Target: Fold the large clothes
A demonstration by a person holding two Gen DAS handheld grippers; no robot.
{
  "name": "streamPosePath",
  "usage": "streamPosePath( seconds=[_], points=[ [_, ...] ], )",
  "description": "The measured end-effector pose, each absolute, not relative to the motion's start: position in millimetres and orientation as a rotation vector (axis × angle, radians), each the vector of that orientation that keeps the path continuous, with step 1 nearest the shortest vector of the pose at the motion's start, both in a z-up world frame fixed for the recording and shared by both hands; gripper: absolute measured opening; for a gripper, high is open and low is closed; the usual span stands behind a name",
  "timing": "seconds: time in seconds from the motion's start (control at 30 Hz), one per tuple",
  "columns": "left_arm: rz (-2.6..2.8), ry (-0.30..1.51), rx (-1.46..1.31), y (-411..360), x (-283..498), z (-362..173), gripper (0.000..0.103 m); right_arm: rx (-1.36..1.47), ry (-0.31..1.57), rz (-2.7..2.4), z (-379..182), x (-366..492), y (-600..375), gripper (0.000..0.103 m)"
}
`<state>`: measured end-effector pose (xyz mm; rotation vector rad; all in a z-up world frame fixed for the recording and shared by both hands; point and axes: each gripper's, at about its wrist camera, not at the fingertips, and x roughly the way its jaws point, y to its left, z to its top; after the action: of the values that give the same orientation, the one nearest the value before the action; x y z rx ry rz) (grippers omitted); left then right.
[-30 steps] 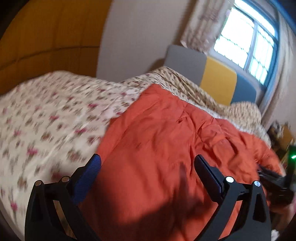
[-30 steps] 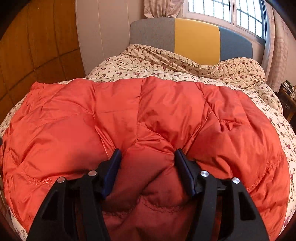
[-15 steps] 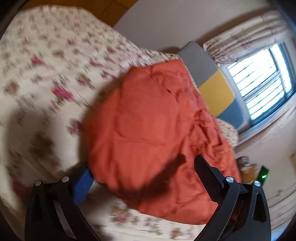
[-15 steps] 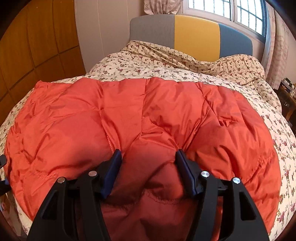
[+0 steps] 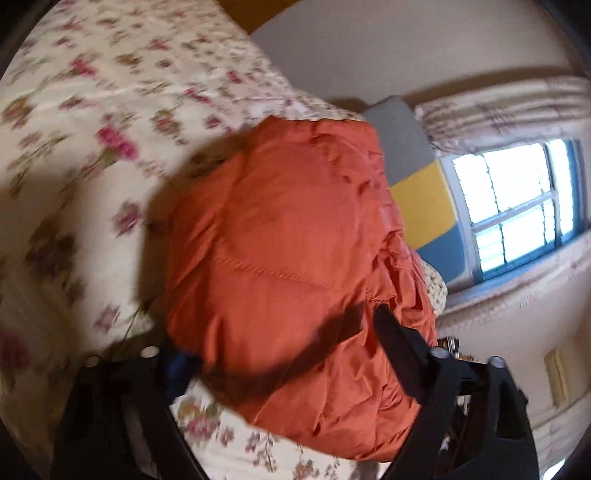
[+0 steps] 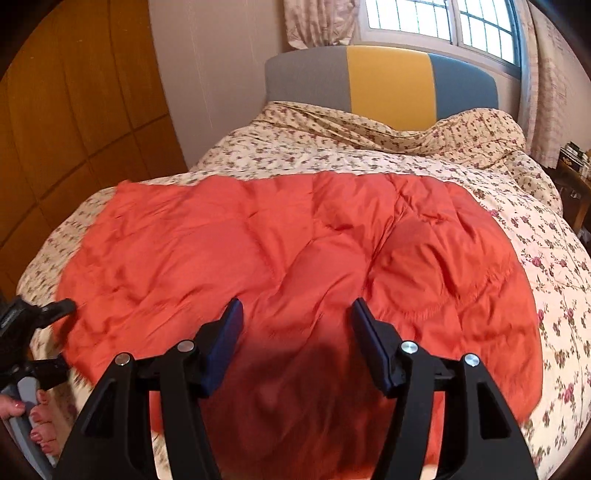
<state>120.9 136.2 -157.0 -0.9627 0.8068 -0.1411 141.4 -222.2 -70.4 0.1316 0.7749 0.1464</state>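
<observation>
Orange quilted jacket (image 6: 295,258) spread flat across the near half of a bed, lying on a floral bedspread (image 6: 369,155); far edge of the garment running roughly straight across the bed, near edge under the right gripper. Right gripper (image 6: 296,321) above the near middle of the jacket, fingers wide apart, blue pads (image 6: 225,343) facing each other with nothing pinched between them; contact with the fabric impossible to judge through blur. Left gripper (image 5: 280,339) at the garment's left side edge, view tilted and blurred: fingers wide apart, straddling that edge, one blue-padded finger (image 5: 177,363) low beside the fabric where it meets the bedspread, the other finger over the orange surface, shadow cast across it. No clamping visible. Same left gripper seen from the right wrist view at far left (image 6: 40,332), open fingers at the jacket's side edge, held by a hand with painted nails (image 6: 33,424). Behind the bed: grey, yellow and blue headboard (image 6: 388,77), window (image 6: 443,18) with curtains, wooden panelled wall (image 6: 74,110) on the left.
</observation>
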Motion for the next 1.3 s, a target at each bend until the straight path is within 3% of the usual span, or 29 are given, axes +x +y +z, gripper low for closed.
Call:
streamPosePath(
  seconds=[0.07, 0.2, 0.3, 0.53, 0.63, 0.7, 0.87, 1.1, 1.3],
  points=[
    [-0.099, 0.823, -0.949, 135.8, 114.2, -155.3, 0.083, 0.114, 0.788, 0.189, -69.3, 128.2, -213.4, 0.054],
    [-0.084, 0.830, -0.877, 123.9, 99.4, -149.3, 0.083, 0.046, 0.825, 0.235, -77.2, 112.9, -192.2, 0.028],
    [-0.163, 0.819, -0.930, 120.5, 106.1, -156.6, 0.083, 0.051, 0.837, 0.238, -85.3, 110.0, -189.0, 0.024],
    [-0.227, 0.678, -0.983, 124.2, 125.2, -167.0, 0.082, 0.088, 0.910, 0.258, -116.7, 115.7, -188.2, 0.024],
    [-0.214, 0.636, -1.005, 127.0, 123.5, -171.9, 0.066, 0.037, 0.908, 0.247, -126.6, 115.5, -181.4, 0.024],
    [-0.202, 0.644, -1.036, 132.0, 123.9, -176.5, 0.042, 0.009, 0.899, 0.241, -133.6, 116.1, -177.8, 0.024],
    [-0.228, 0.608, -0.975, 127.7, 118.6, -154.1, 0.026, 0.039, 0.892, 0.239, -137.2, 116.5, -179.7, 0.024],
    [-0.329, 0.450, -0.560, 67.6, 100.5, -73.8, 0.025, 0.112, 0.887, 0.249, -136.4, 119.9, -188.3, 0.024],
    [-0.403, 0.367, -0.313, 15.4, 90.2, -40.1, 0.025, 0.210, 0.920, 0.293, -134.6, 125.5, -205.7, 0.024]
  ],
)
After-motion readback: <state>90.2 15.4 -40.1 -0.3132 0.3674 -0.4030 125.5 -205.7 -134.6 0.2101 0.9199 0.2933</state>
